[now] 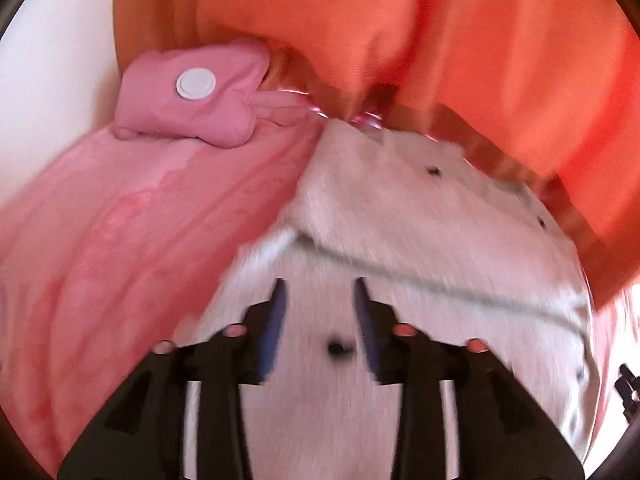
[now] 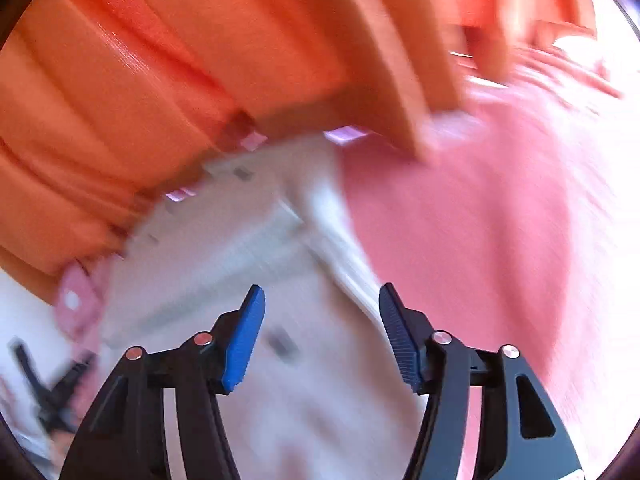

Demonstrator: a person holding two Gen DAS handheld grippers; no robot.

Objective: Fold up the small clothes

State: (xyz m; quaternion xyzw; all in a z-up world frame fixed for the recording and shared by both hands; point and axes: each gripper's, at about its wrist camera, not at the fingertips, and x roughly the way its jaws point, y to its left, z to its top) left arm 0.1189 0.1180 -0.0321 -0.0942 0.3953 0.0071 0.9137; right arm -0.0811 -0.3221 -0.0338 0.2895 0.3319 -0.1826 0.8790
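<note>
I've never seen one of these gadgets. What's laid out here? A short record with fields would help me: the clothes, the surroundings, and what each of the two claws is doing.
garment in work: white fuzzy cloth with small dark specks, with a fold across it
beside it: flat pink fabric
on the pink fabric: small bunched pink piece with a white round button
backdrop: orange draped cloth
left gripper: open, over the white cloth, holding nothing
right gripper: open, nothing between its blue pads
image quality: right view is heavily blurred

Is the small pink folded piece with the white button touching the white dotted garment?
Apart. In the left wrist view the small pink piece lies on the pink cloth, and pink cloth shows between it and the white dotted garment.
</note>
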